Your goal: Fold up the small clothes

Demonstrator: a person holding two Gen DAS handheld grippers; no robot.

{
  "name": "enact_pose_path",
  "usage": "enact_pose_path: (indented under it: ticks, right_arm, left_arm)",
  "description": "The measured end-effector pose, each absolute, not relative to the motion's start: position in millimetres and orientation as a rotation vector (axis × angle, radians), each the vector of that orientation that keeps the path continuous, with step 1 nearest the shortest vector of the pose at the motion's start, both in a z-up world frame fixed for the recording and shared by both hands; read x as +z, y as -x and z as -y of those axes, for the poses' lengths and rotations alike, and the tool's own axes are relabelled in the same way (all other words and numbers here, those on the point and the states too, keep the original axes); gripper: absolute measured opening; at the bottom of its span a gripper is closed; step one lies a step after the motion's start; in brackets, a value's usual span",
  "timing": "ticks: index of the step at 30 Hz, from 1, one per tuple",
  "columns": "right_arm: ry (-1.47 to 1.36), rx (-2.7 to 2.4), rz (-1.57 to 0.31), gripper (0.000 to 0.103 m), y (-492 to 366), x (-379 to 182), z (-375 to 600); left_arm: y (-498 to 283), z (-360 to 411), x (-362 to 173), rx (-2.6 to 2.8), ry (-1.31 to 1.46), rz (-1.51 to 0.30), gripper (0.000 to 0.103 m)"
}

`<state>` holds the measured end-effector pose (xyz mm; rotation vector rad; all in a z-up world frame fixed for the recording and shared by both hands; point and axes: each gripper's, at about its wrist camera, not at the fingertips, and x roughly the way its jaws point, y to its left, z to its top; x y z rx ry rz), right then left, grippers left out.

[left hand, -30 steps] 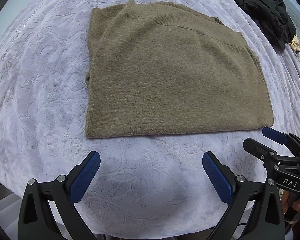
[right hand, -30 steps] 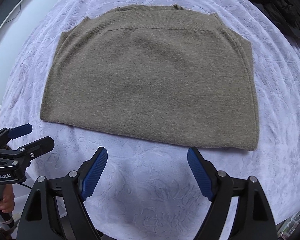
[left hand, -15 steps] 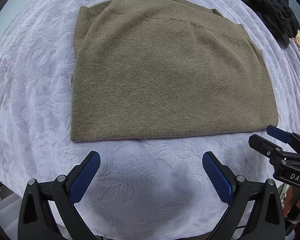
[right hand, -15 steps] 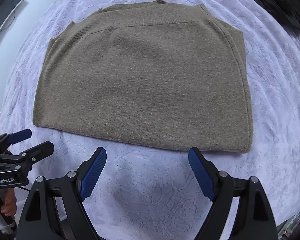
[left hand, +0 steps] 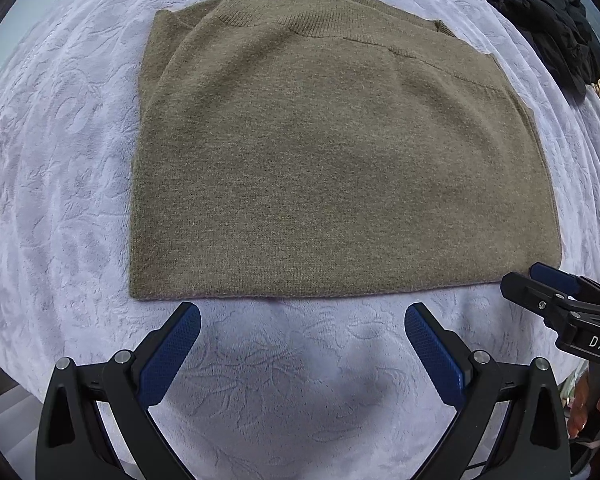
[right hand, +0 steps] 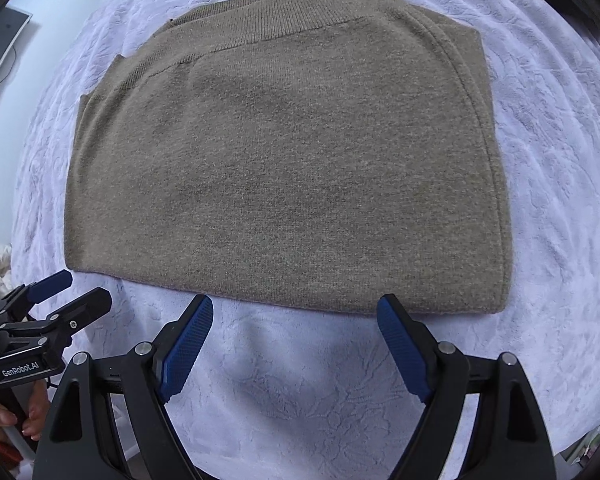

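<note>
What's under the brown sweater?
The brown sweater lies flat on a white embossed blanket, which shows all around it. Folded layers peek out at its far edge. Anything else beneath is covered, so I cannot tell.

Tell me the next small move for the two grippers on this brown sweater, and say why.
Probably ease both grippers forward onto the near edge of the sweater and close on it. The left gripper and right gripper are both open and empty, their tips just short of that edge. The sweater lies flat on the white blanket, already folded once, so lifting the near edge would start the next fold.
</note>
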<state>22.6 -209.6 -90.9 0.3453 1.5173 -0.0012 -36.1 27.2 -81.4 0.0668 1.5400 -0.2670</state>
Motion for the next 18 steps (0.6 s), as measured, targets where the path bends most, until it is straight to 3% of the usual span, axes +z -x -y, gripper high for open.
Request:
enact_pose_path:
  ticks: [9,18]
  right_arm:
    - [-0.585,0.117,-1.503,0.087,-31.5,-107.0,200.2]
    - [-0.861,0.235,-1.509,0.087,-38.7,-138.9,169.0]
  left_arm:
    - [20.3,-49.9,-91.1,-0.271,0.020,-1.538,0.102]
    - [10.1,-114.6,-102.4,-0.316,0.393,-1.535,0.102]
